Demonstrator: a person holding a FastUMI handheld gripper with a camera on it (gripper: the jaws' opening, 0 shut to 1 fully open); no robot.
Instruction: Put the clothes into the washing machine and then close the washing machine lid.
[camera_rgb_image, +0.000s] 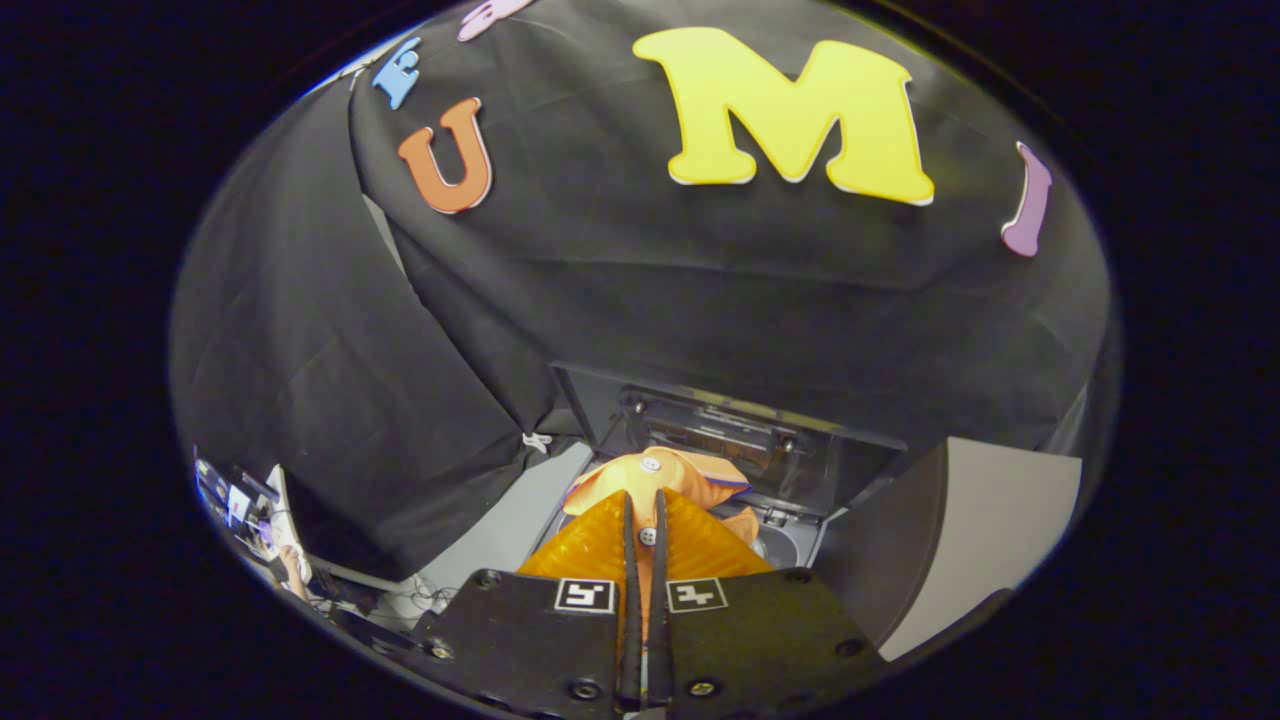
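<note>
My gripper (645, 497) is shut on an orange garment (665, 474), its two amber fingers (590, 545) pressed together with a thin strip of the cloth and a white button caught between them. The garment bunches up just past the fingertips, showing a second white button and a purple-edged collar. It hangs over the open top of the washing machine (790, 545), whose dark grey tub rim shows just beyond and to the right of the fingers. The machine's lid (720, 420) stands raised behind the garment, its inner side facing me.
A grey panel (985, 530) rises to the right of the machine. A lighter grey surface (510, 535) lies to the left of the fingers. Far down on the left sit cables and equipment (250, 510) outside the booth.
</note>
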